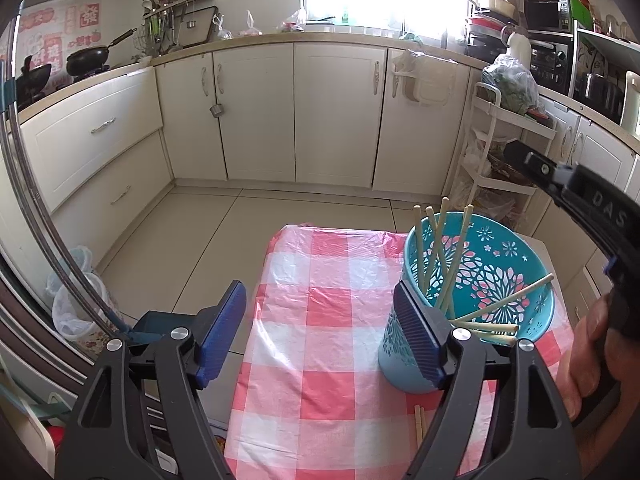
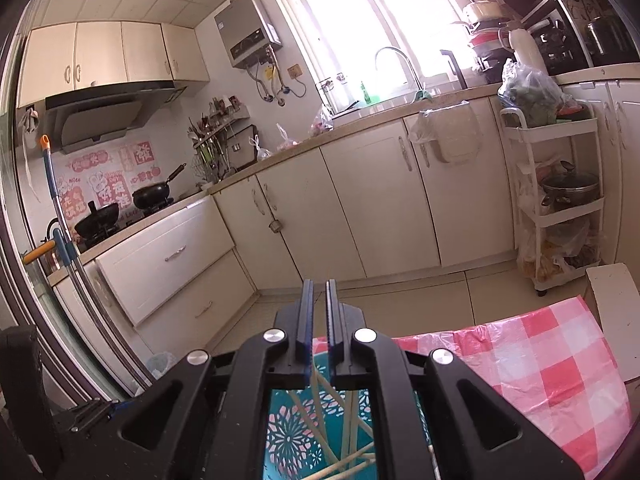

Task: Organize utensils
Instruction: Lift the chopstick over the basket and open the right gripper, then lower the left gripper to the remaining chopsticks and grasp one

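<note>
The last loose chopsticks (image 1: 419,426) lay on the checked tabletop (image 1: 320,300), just near of the teal holder (image 1: 500,280), their long axis running near-to-far beside the left gripper (image 1: 320,336). Its jaws stood wide and empty, nearest to them. The right gripper (image 2: 319,320) hung over the holder, jaws nearly clenched, seemingly on nothing.

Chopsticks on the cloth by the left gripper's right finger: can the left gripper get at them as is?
Probably yes. The loose chopsticks lie bare on the checked cloth, and the left gripper is open just above. The teal holder stands right behind them, so the approach is tight.
</note>
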Action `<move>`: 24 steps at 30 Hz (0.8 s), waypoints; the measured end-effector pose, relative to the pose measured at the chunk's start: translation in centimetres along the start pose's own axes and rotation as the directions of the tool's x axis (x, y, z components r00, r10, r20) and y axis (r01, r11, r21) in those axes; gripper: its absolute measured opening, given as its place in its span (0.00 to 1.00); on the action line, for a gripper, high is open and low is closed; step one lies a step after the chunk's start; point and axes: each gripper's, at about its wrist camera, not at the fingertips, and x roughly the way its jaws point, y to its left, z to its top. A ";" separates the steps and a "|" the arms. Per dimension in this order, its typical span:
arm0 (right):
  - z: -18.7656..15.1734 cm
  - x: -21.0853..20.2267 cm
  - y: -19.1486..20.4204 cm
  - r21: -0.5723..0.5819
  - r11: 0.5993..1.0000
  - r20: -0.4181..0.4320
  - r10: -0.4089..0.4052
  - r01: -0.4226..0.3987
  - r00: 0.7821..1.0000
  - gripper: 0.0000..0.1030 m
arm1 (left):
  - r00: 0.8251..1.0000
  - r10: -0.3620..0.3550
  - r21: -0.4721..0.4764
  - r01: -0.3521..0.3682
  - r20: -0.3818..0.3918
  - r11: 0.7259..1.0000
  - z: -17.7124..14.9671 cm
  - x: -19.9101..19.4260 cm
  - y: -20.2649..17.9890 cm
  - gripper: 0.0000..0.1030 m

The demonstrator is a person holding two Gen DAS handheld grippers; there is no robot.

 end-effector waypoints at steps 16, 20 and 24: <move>-3.3 -7.7 2.3 -0.085 0.996 -0.018 0.032 -0.034 0.999 0.24 | 1.000 -0.002 0.004 0.002 -0.001 1.000 -0.1 0.0 0.1 0.77; -6.2 -8.7 2.7 -0.119 0.992 -0.099 0.021 -0.033 0.995 0.24 | 1.000 -0.007 0.004 0.007 -0.001 1.000 -0.3 -0.1 0.2 0.79; -10.7 -7.5 1.6 -0.113 0.994 -0.266 -0.029 -0.001 0.964 0.24 | 1.000 -0.013 -0.005 0.013 -0.011 1.000 -0.5 0.0 0.4 0.82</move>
